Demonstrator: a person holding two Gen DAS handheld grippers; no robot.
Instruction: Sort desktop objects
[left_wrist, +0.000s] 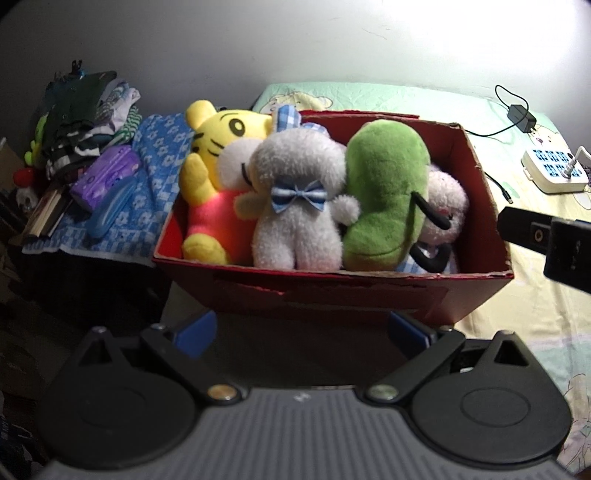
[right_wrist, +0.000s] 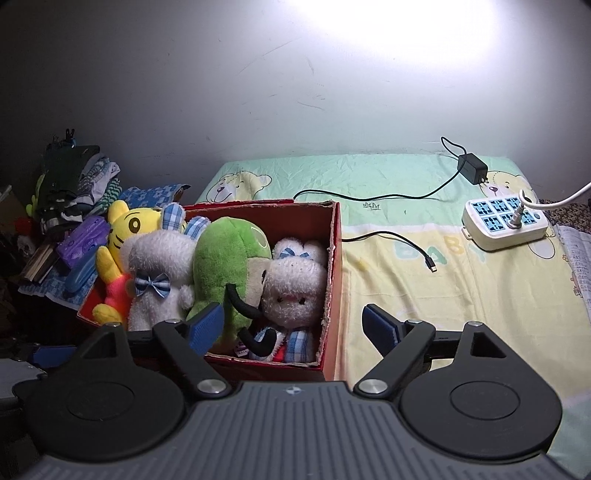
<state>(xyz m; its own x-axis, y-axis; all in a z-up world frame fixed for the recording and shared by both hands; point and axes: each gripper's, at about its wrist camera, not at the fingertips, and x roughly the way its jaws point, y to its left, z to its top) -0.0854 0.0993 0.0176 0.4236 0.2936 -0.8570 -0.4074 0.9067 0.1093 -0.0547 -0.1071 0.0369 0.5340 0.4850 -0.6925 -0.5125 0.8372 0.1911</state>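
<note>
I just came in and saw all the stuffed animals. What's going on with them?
A person is tidying up with a gripper in each hand. The soft toys are packed in a red box on the bed: a yellow tiger, a grey-white plush with a blue bow tie, a green plush and a white bunny. The left gripper and the right gripper both have their jaws open and hold nothing, just in front of the box.
</note>
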